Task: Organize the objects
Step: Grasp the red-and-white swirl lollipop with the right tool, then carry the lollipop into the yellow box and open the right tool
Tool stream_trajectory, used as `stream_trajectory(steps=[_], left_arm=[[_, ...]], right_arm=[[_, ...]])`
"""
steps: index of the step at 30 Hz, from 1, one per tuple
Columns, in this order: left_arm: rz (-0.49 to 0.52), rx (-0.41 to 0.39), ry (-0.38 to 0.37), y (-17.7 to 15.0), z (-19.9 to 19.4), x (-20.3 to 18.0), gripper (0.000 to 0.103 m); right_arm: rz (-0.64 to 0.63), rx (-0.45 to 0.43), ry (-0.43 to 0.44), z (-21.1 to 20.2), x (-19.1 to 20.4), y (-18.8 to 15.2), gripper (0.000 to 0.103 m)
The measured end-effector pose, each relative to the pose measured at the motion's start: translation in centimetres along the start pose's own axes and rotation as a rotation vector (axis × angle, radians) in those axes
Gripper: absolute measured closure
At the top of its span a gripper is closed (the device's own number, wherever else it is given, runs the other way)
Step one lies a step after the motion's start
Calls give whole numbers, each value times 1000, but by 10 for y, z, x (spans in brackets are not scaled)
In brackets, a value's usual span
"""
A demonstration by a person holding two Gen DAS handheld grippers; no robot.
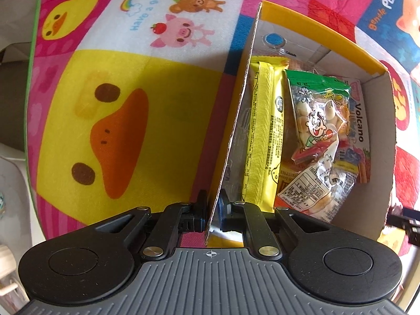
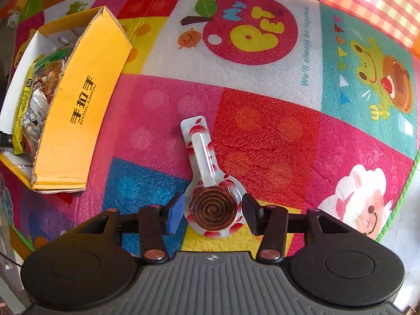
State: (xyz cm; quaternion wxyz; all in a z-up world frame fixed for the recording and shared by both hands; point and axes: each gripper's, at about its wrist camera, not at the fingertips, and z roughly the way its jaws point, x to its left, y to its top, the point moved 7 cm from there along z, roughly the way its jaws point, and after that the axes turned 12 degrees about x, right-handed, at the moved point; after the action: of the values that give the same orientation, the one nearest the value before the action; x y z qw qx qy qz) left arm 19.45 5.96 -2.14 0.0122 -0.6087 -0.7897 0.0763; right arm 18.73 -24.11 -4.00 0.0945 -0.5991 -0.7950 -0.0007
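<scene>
Our left hand-held gripper [image 1: 213, 211] is clamped on the yellow box [image 1: 236, 120] wall. Our right hand-held gripper [image 2: 211, 214], jaws apart, straddles the lollipop [image 2: 214, 207] on the mat [image 2: 262, 136]; we should close squarely on its disc.

Box [image 1: 237, 120]: corrugated cardboard, matt, raw fluted edges. Snack packs [image 1: 265, 131] inside: glossy plastic film, crinkled. Lollipop [image 2: 212, 207] wrapper: clear glossy plastic. Mat [image 2: 262, 136]: woven-look printed cloth, matt, ribbed texture. Right gripper [image 2: 212, 211]: matt black plastic, shiny metal rivets, ribbed grey housing.
</scene>
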Motion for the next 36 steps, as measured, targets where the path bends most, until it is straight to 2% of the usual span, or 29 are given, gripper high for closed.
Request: stream_trajectory(steps=[3,4,7,9,12,15,20,23,25,26,27,28,30,32,36], left_arm=[[-5,5,9,0,-1,1,93],[-6,8,7,0,-1,0,93],[8,17,-4,-1,-1,-4,93],[21,18,-10,-2,0,-6,93],[21,18,-22,-2,1,-6,93],[39,22,-41,-2,2,-3,93],[57,31,-73,0,6,4,93],[74,41,-83,1,10,9,93],[84,50,-96,2,12,9,92],[89,54,-98,2,12,10,92],[96,58,-101,3,13,10,92],[106,60,-105,3,13,11,92],[130,73,-113,3,16,9,91],[162,86,-124,4,17,9,91],[212,110,-139,9,21,6,90]], right_arm=[[1,12,43,-3,6,-9,55],[8,27,80,-4,9,-12,55],[107,47,272,-13,9,-22,55],[189,16,317,-22,-2,-28,55],[270,-12,263,-28,-21,-35,54],[291,-18,219,-25,-29,-36,53],[222,-56,156,-19,-12,-20,50],[163,-17,87,7,3,-11,46],[128,-27,29,14,13,-8,37],[129,-20,-10,14,18,-8,38],[128,-9,-38,15,21,-10,47],[126,7,-53,13,24,-11,52],[173,41,-10,8,27,-18,52],[217,27,1,-8,30,-26,52],[351,7,103,-47,41,-49,52]])
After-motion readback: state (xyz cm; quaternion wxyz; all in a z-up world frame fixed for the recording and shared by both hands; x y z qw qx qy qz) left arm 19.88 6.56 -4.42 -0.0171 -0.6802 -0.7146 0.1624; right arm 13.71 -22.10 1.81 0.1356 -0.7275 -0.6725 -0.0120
